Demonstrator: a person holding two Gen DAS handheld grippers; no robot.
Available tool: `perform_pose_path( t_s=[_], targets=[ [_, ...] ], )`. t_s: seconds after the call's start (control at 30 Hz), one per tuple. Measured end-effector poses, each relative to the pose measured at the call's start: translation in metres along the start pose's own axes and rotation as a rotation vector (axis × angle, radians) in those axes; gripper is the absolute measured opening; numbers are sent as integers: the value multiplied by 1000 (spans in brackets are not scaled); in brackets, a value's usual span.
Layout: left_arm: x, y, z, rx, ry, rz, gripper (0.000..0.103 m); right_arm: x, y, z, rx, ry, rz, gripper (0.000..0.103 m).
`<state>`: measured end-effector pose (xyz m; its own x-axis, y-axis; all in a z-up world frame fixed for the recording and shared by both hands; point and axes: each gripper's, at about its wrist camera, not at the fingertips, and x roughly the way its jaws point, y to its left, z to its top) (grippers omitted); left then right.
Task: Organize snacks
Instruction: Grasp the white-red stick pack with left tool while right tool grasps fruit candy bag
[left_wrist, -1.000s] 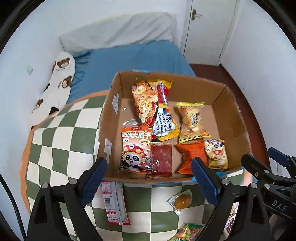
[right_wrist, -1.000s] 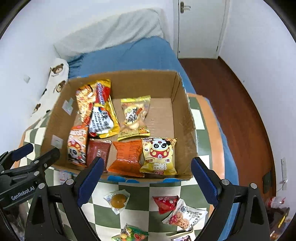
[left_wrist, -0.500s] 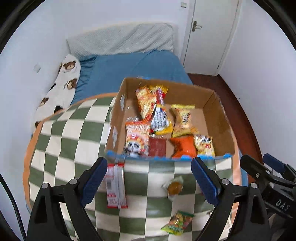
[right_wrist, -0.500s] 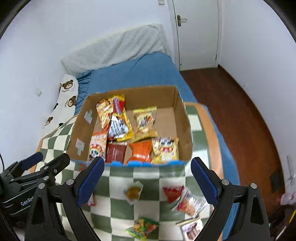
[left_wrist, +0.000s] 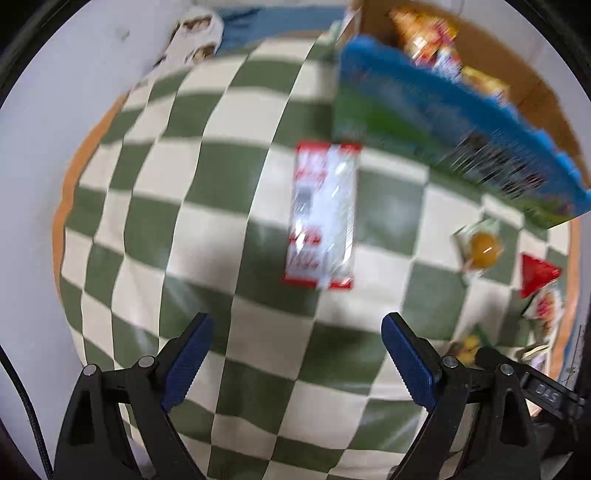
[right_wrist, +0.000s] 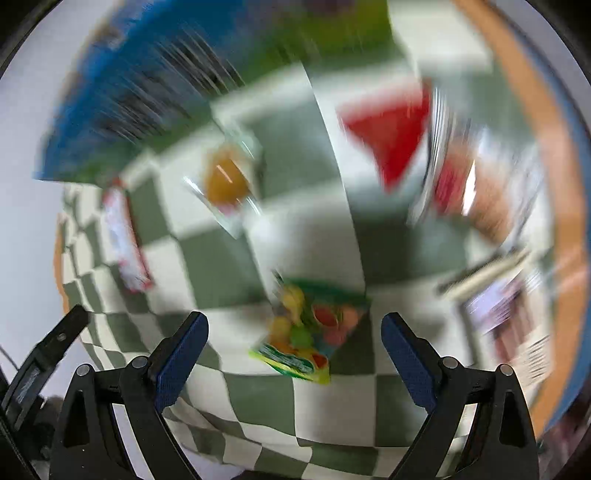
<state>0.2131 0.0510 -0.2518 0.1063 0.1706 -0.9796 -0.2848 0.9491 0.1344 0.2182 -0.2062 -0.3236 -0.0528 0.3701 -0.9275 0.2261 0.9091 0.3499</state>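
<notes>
Both views are blurred by motion. A long red-and-white packet (left_wrist: 322, 214) lies flat on the green-checked cloth (left_wrist: 192, 192), ahead of my open left gripper (left_wrist: 297, 332), which points steeply down with nothing between its fingers. The cardboard box (left_wrist: 454, 107), blue-fronted, holds several snack bags at the upper right. In the right wrist view a colourful candy bag (right_wrist: 306, 332) lies between the fingertips of my open right gripper (right_wrist: 295, 334), untouched. Beyond it lie a clear-wrapped orange sweet (right_wrist: 225, 181), a red triangular packet (right_wrist: 391, 129) and a red-and-white bag (right_wrist: 469, 184).
The box front (right_wrist: 122, 92) fills the upper left of the right wrist view. More small packets (right_wrist: 506, 306) lie at the cloth's right edge, near its orange border (right_wrist: 554, 155). A white wall (left_wrist: 44, 129) stands to the left. The other gripper's finger (right_wrist: 48, 350) shows at lower left.
Both grippers have dropped and tipped down toward the cloth. The box slid to the top of each view, and the loose packets now loom close. Neither gripper's opening has changed.
</notes>
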Motion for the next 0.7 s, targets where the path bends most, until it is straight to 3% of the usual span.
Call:
perform_pose_path(
  t_s=[0.13,0.23,0.27,0.33,0.57,0.67,0.7],
  targets=[
    [18,10,6,-16,49,-22,93,41,-18,-14,134,74,26,97],
    [25,10,25,-10,54,-53,93,46,-14,-20,132,42,-4,95],
    [29,9,34,-1,57,-64,93,46,-10,-22,117,24,-22,91],
    [37,3,49,21,66,-83,93,45,-2,-25,83,-6,-70,65],
    [87,-19,88,114,134,-138,93,44,17,-33,-20,-48,-170,59],
    [93,-19,87,139,107,-126,77,43,20,-31,-50,-48,-186,59],
    [93,-18,85,143,96,-123,64,44,22,-30,-67,-44,-194,59]
  ],
)
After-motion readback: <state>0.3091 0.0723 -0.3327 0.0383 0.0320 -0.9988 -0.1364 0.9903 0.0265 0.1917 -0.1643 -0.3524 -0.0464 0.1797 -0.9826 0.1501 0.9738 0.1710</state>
